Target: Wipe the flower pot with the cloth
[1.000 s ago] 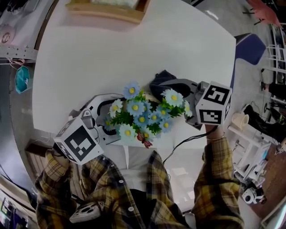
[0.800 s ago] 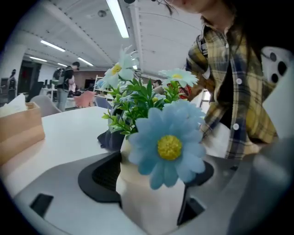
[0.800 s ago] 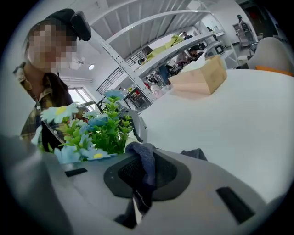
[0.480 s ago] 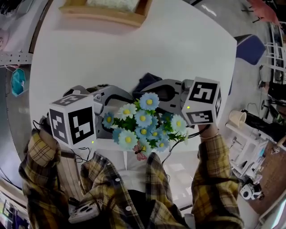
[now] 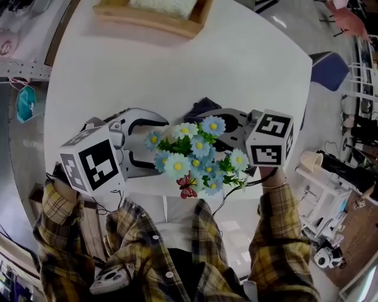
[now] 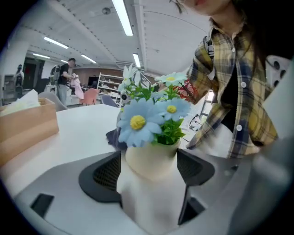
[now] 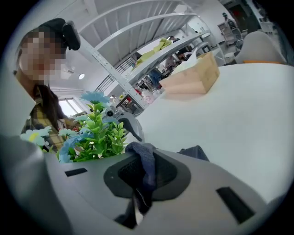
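1. The left gripper view shows the cream pot [image 6: 149, 181]. In the head view the flowers [image 5: 195, 156] cover it completely.
2. The right gripper view shows the dark blue cloth [image 7: 144, 165] bunched in the jaws. The head view shows only a dark fold of it poking out beyond that gripper.
3. The pot sits over the near edge of the table [image 5: 177, 65], close to the person's shirt. No view shows its base, so I cannot tell whether it stands on the table or is lifted.
4. There is wide bare tabletop beyond it, up to a wooden box [image 5: 150, 17] at the far edge. The right table edge is well apart from both grippers.
5. The left gripper [image 5: 152, 144] has its 2 jaws held wide, with the pads pressed on either side of the pot.
6. The right gripper [image 5: 220, 125] has its jaws nearly together, pinching the cloth. It is just beside the flowers, opposite the left gripper. I cannot tell whether the cloth touches the pot.
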The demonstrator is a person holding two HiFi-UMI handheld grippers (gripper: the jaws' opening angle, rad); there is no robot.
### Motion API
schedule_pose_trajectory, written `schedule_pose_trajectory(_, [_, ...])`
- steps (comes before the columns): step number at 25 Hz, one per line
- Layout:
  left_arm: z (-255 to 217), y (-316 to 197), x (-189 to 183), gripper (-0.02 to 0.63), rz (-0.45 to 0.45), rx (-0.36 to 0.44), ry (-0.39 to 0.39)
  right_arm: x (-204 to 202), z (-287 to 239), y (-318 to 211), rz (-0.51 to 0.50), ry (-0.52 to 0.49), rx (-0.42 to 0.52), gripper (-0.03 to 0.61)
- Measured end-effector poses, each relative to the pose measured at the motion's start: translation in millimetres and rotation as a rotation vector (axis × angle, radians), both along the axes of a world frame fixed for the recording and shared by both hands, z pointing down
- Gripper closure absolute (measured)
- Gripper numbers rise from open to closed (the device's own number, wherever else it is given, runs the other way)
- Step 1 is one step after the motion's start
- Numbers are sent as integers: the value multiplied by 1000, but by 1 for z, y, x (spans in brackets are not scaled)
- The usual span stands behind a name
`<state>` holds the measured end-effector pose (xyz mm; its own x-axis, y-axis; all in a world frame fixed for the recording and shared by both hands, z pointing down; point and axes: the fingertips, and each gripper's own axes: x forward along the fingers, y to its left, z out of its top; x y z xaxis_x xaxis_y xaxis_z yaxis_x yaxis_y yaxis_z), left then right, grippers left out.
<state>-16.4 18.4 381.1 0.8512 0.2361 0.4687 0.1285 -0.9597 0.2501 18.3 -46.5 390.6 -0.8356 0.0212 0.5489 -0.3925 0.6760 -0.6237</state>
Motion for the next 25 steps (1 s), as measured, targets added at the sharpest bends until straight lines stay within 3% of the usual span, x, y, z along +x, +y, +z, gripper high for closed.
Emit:
schedule_pose_trajectory(3, [-1, -4, -8, 230, -167, 42, 2, 9, 0, -3, 155, 22, 10, 562])
schedule_pose_trajectory(7, [-4, -8, -22, 232, -463, 86, 11, 23, 0, -4, 325, 41, 23, 563])
schedule_pose_trajectory(12, [2, 31, -22, 232, -740, -56, 36, 32, -1, 0, 473, 37, 38, 562])
schedule_pose_trajectory(17, [0, 54, -10, 230, -911, -61, 67, 36, -1, 7, 633, 28, 46, 562])
schedule_pose_trajectory(25, [-12, 41, -1, 230, -1009, 62, 58, 40, -3, 11, 853, 9, 64, 562])
